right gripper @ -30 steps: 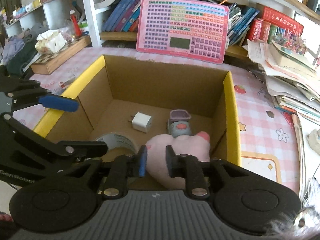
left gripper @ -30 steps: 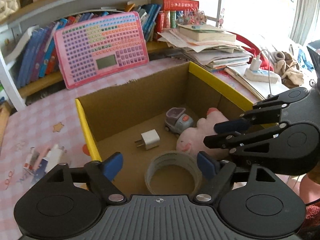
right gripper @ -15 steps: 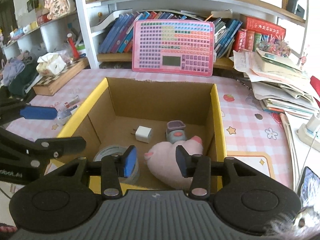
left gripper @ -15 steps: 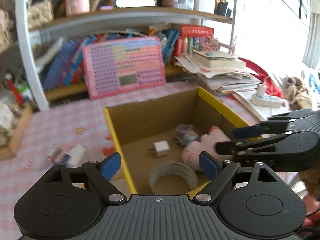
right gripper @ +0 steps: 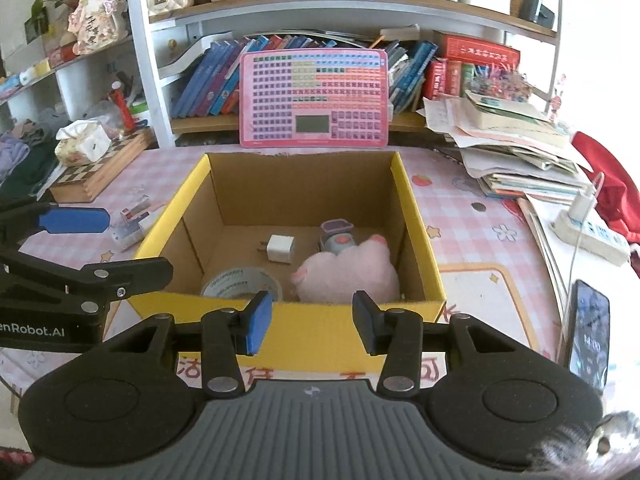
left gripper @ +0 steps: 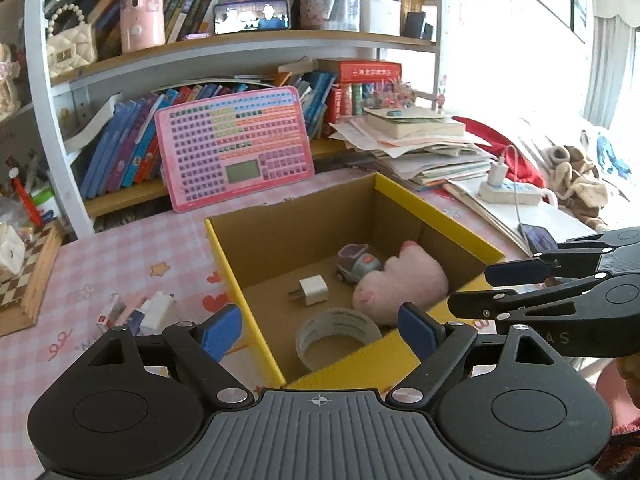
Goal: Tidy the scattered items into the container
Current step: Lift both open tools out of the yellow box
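left gripper (left gripper: pixel 320 330): jaws wide apart, empty, lower frame | right gripper (right gripper: pixel 312 322): jaws apart, empty, lower centre | cardboard box (right gripper: pixel 416 216), mid-frame: holds tape roll (right gripper: pixel 240 284), white charger (right gripper: pixel 280 249), toy car (right gripper: pixel 338 238), pink plush (right gripper: pixel 348 274) | small packets (right gripper: pixel 130 226) on tablecloth left of box | writing: "enRobot.AI" on left gripper's body, left edge of right wrist view

Two wrist fisheyes, both above the near side of the cardboard box (left gripper: pixel 436 216), facing the bookshelf (right gripper: pixel 280 0).

The left view looks down from the box's near-left corner, angled rightward; the right view sits squarely before its front wall. Both share the box interior, the pink keyboard toy (right gripper: pixel 314 98) and the paper stack (left gripper: pixel 416 148); each sees the other gripper at its edge.
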Motion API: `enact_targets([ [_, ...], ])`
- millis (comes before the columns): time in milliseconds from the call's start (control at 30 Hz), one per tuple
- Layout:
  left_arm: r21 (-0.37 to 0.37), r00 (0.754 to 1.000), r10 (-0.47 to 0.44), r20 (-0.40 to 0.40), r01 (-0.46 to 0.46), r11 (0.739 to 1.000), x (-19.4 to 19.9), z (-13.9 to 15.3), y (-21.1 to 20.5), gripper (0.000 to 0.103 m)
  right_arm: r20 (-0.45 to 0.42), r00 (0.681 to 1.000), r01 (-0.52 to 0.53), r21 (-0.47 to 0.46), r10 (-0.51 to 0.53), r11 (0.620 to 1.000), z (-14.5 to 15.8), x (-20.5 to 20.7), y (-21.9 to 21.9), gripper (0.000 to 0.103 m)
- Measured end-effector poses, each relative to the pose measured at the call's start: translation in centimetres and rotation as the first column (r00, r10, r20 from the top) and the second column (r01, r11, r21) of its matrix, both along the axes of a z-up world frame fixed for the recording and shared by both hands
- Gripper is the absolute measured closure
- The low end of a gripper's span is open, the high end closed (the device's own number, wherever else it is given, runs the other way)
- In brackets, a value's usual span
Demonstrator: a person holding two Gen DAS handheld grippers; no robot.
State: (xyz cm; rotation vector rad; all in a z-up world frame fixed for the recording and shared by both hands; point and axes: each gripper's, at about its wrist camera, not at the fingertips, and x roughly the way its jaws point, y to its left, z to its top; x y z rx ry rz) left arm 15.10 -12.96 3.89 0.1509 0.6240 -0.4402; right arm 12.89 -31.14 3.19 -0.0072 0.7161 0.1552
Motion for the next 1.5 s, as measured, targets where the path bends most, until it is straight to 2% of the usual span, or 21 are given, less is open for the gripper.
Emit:
enact_targets([
  [233, -0.029, 1.0, -0.002, -0.02, 0.001, 1.0, -2.0, -0.3, 3.3, 0.015, -0.002, 0.999, 0.035, -0.011, -0.035, 0.999, -0.1, -2.0, 2.6, 0.057],
  [367, -0.056, 0.999, 0.011, -0.043, -0.014, 0.998, -3.6, -0.5, 5.7, 0.015, 0.001, 1.0, 0.021, -0.034, -0.021, 0.999, 0.0, -3.6, 5.1, 0.056],
  [733, -0.073, 0.998, 0.031, -0.05, -0.035, 0.997, -6.5, -0.2, 10.8, 0.015, 0.01, 0.999, 0.048, -0.053, -0.048, 0.997, 0.2, -7.4, 9.8, 0.056],
  [1033, -0.056, 0.999, -0.007, -0.054, 0.004, 0.998, -8.6, -0.6, 13.0, 0.015, -0.008, 0.997, 0.071, -0.046, -0.072, 0.996, -0.3, -10.4, 12.5, 0.056],
  [1400, -0.032, 0.998, 0.011, -0.061, -0.013, 0.999, -10.9, -1.1, 17.1, 0.014, -0.037, 0.999, 0.019, -0.054, -0.021, 0.998, -1.2, -12.1, 17.0, 0.056],
  [1500, -0.03, 0.997, 0.024, -0.073, -0.026, 0.999, -11.5, -1.5, 17.9, 0.011, -0.037, 0.999, -0.007, -0.066, 0.005, 0.998, -1.3, -12.4, 18.5, 0.052],
])
